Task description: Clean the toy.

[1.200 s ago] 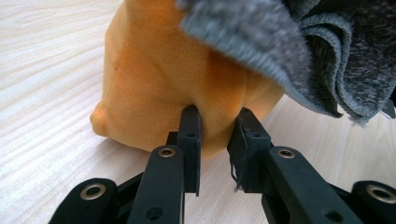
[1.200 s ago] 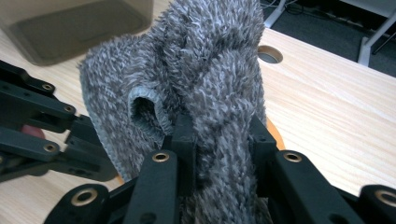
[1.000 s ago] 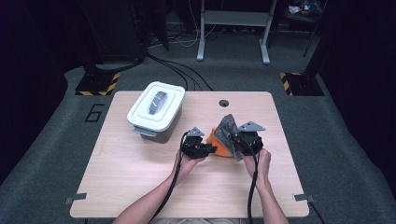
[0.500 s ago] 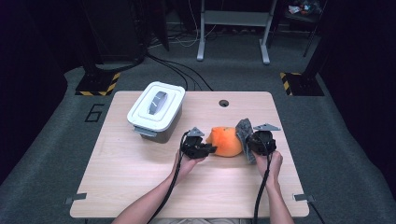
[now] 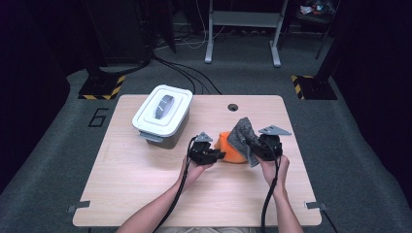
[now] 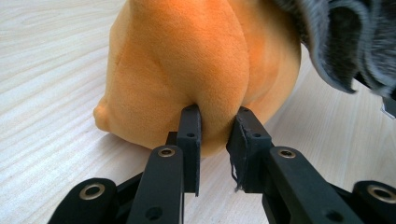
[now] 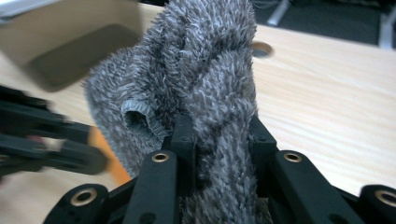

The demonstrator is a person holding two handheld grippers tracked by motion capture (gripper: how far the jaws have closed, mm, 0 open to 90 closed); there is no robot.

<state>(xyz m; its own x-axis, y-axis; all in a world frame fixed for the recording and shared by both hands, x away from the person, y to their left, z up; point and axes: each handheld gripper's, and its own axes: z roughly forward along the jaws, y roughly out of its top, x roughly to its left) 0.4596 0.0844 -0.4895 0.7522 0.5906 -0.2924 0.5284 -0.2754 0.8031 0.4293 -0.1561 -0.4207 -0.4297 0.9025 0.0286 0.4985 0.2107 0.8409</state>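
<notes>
While my left gripper pinches the soft orange plush right of the white box, my right gripper grips the limp grey sock by a bunched fold just above the plush.

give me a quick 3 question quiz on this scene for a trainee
1. True or false: the left gripper pinches the orange plush.
2. What does the right gripper hold? A) a grey fuzzy cloth B) a lid C) a cable
3. In the high view, on which side of the plush is the white box?

Key
1. True: both jaws press into its soft edge as it rests on the table.
2. A: the cloth is bunched between the jaws and lifted.
3. Left of it, farther back, lid on.
</notes>
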